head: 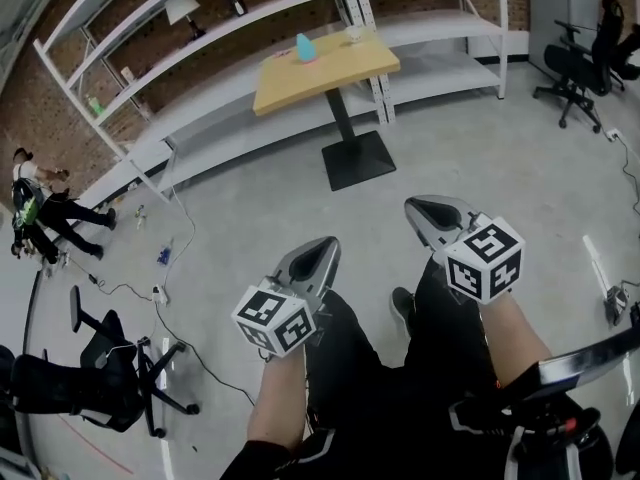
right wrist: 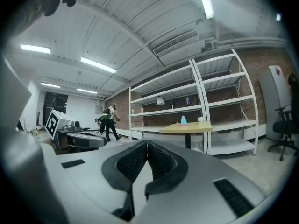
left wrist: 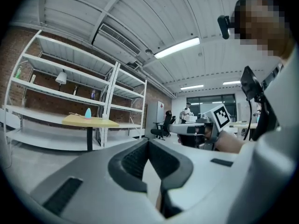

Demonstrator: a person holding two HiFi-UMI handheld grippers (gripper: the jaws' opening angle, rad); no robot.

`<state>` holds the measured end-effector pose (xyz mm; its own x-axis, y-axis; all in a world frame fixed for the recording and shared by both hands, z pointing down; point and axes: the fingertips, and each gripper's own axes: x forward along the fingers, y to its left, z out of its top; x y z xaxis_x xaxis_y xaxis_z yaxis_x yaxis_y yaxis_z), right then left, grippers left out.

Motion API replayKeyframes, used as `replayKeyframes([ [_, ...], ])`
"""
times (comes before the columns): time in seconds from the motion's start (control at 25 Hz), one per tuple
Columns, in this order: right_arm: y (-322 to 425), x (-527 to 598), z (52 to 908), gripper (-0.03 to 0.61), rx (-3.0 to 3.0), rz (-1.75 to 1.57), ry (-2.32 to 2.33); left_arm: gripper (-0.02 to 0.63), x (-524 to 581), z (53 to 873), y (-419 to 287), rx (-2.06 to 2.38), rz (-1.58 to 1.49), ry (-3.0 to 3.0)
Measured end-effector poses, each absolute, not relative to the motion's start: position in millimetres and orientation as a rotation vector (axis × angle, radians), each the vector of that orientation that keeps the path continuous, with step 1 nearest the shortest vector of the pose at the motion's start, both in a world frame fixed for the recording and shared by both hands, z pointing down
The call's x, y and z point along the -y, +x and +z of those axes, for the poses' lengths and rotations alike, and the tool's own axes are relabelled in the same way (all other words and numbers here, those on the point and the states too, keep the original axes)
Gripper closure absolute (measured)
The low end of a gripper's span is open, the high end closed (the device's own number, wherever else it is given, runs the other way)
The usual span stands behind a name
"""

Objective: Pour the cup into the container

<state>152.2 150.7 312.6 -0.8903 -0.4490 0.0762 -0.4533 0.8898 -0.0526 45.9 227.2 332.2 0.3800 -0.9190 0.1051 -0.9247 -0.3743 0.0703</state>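
Both claws pinched shut, nothing between jaws: left gripper (head: 312,260), right gripper (head: 438,214), level over floor. White cup (head: 353,34) and blue container (head: 305,47) on wooden table (head: 330,78), well ahead (beside shelving). Likely approach step: close in squarely, open jaws before reaching cup

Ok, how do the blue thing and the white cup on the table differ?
The blue thing is turquoise, the cup white. The blue thing stands taller than the cup. The blue thing sits midway along the far side of the table, the cup nearer its right corner. Both stand upright on it.
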Motion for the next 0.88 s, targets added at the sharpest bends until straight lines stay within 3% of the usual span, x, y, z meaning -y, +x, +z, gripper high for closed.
replayKeyframes([
  [0.88, 30, 182, 302, 0.577, 3.015, 0.098, 0.721, 0.612, 107, 321, -81, 1.69, 0.075, 2.526],
])
